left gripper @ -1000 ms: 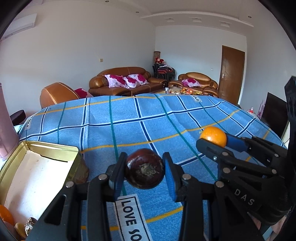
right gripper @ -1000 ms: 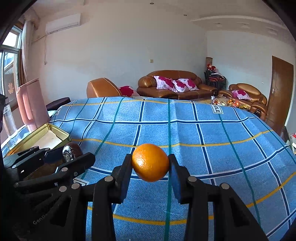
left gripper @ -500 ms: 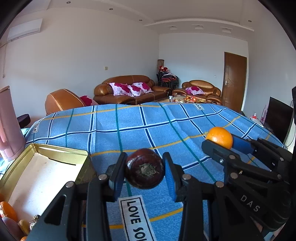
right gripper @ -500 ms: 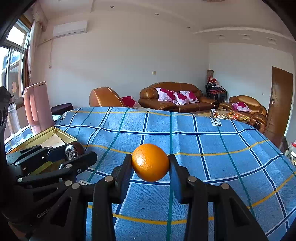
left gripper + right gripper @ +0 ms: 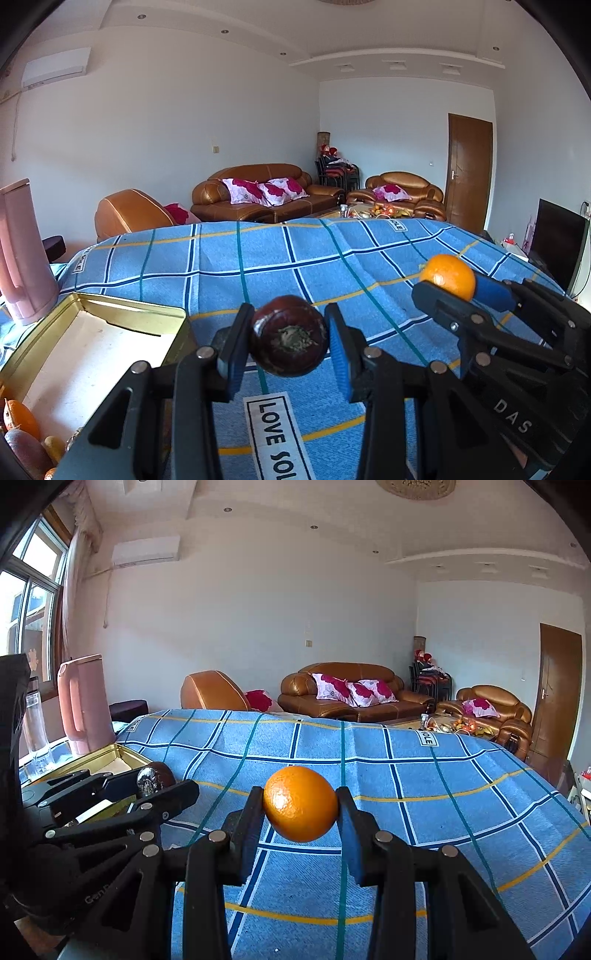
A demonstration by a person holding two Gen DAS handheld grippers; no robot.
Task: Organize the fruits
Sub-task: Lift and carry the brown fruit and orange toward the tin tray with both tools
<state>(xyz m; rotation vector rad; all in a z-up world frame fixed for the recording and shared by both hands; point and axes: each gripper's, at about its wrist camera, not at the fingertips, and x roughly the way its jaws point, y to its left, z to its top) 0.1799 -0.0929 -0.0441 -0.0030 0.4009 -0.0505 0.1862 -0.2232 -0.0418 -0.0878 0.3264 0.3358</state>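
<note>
My left gripper (image 5: 289,338) is shut on a dark brown round fruit (image 5: 289,335), held above the blue checked cloth (image 5: 258,258). Just left of it lies an open gold tin (image 5: 92,306) with a pale bottom; an orange (image 5: 20,419) and other fruits sit in its near left corner. My right gripper (image 5: 300,805) is shut on an orange (image 5: 300,804), also above the cloth. In the left wrist view the right gripper (image 5: 452,284) shows at the right with its orange (image 5: 447,275). The right wrist view shows the left gripper (image 5: 155,781) at the left with the dark fruit (image 5: 157,775) over the tin (image 5: 122,753).
A pink jug (image 5: 86,701) and a clear bottle (image 5: 35,723) stand at the table's left edge behind the tin. The cloth (image 5: 406,775) stretches far ahead and to the right. Brown sofas (image 5: 351,690), a low table with fruit and a door (image 5: 559,694) lie beyond.
Both views have tilted upward, showing more ceiling. The right gripper with its orange has shifted a little; both grips are unchanged. More of the tin and its fruits shows in the left wrist view.
</note>
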